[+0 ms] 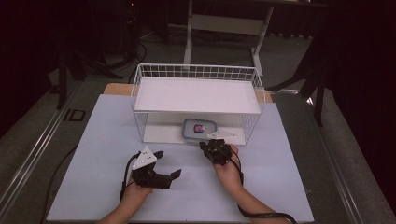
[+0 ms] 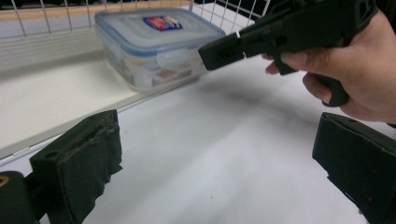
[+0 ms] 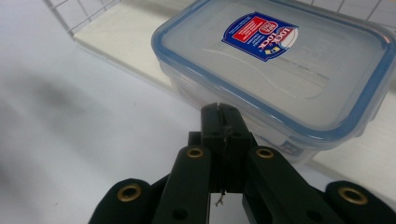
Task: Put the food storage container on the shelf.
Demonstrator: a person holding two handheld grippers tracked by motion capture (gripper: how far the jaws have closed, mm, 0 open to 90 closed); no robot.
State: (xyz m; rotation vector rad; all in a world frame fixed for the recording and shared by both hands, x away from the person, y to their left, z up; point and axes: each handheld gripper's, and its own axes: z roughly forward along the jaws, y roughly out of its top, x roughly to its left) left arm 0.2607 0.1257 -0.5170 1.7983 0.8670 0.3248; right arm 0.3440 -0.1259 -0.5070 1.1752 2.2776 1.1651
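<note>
The right gripper [image 3: 219, 116], jaws pressed together on nothing, points at the lidded plastic container [image 3: 280, 60] on the wire rack's [image 1: 140, 88] lower shelf. The left gripper [image 1: 163, 165] stands spread. The box looks light, rigid and slick; its 2 short sides seem best to grip.

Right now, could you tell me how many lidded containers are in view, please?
1: the container sits on the rack's lower shelf, at its front edge, just ahead of the right gripper.
</note>
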